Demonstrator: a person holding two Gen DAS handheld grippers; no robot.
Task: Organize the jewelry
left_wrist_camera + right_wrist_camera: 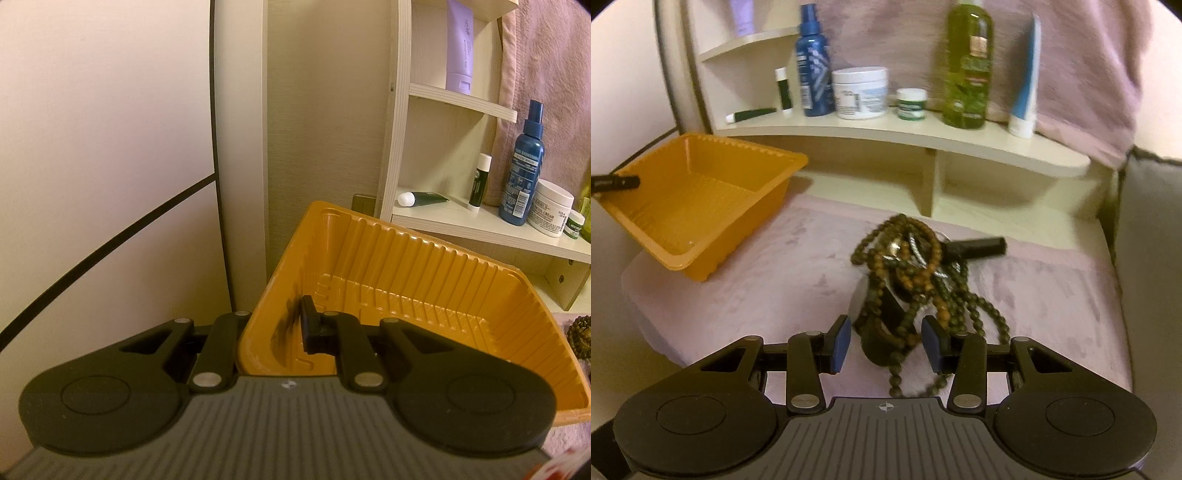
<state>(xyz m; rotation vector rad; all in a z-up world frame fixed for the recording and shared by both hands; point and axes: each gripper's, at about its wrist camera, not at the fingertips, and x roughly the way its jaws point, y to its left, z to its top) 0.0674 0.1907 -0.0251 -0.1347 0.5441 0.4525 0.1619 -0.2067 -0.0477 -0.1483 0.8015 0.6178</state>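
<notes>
Jewelry [912,273]: a tangled heap of brown and green bead strings, lying on the pink cloth at centre, its near end between the right tongs' blue pads.
Right tongs [886,341]: spread; whether the pads touch the beads cannot be told.
Left tongs [291,328]: pressed together on the near-left wall of the orange tray.
Orange tray [713,184]: empty, tilted, far left of the beads.
Pink cloth [757,288]: covers the bench.
Shelf [905,138]: beyond, carrying bottles and jars.
</notes>
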